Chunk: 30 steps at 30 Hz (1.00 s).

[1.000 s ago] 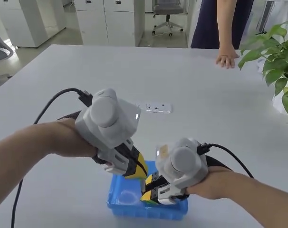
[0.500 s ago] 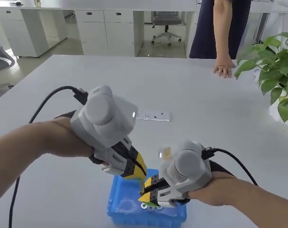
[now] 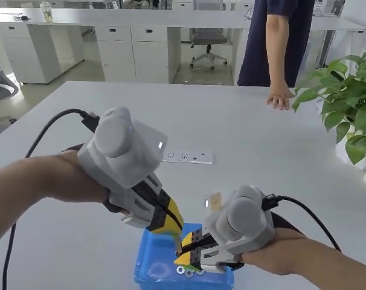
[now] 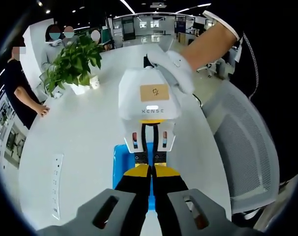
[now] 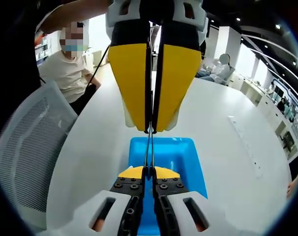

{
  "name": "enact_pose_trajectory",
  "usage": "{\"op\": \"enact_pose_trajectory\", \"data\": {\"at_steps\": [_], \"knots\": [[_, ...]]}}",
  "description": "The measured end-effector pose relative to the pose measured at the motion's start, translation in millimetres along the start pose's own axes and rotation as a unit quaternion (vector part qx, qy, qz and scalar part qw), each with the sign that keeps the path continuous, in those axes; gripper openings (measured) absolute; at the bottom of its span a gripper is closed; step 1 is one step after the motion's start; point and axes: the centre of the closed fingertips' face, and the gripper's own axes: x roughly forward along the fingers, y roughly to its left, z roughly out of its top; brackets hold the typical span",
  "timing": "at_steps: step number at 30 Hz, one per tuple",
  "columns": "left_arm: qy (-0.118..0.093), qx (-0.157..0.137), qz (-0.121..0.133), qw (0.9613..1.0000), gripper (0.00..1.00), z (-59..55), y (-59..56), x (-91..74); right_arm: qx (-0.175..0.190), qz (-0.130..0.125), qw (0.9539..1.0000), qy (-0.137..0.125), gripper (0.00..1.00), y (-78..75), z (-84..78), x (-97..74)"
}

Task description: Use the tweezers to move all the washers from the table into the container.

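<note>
right gripper view: tweezers over container

A second ago the floor of the blue container shows no washers beside the right gripper. Half a second ago a few small silver washers come into sight there. Now they lie close together in a short row on that floor, just below the gripper's tip and the tweezers it clamps, near the container's near wall. The head camera has tipped up, so more of the far room shows and everything on the table sits lower in its view.
</note>
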Motion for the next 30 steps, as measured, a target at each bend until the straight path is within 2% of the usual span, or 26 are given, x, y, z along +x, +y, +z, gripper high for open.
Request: {"op": "enact_pose_trajectory", "data": {"at_steps": [12,16,22,25,30], "knots": [[-0.016,0.010,-0.007,0.9998,0.04,10.2,-23.7,-8.1,-0.018,-0.003,0.9998,0.009,0.05,20.2,6.4,-13.8],[-0.008,0.022,-0.008,0.9997,0.04,8.7,-32.2,-6.3,-0.025,-0.006,0.9994,0.021,0.05,27.3,3.0,-17.5],[-0.009,0.035,-0.005,0.9993,0.04,9.2,-44.7,-4.3,-0.030,-0.005,0.9990,0.032,0.05,39.4,0.1,-20.3],[-0.004,0.040,-0.001,0.9992,0.04,5.9,-49.7,-3.7,-0.030,-0.006,0.9989,0.036,0.05,45.5,-1.9,-22.0],[0.009,0.043,0.002,0.9990,0.04,-6.9,-56.8,-0.2,-0.029,-0.005,0.9983,0.049,0.05,54.0,-6.7,-22.0]]}}
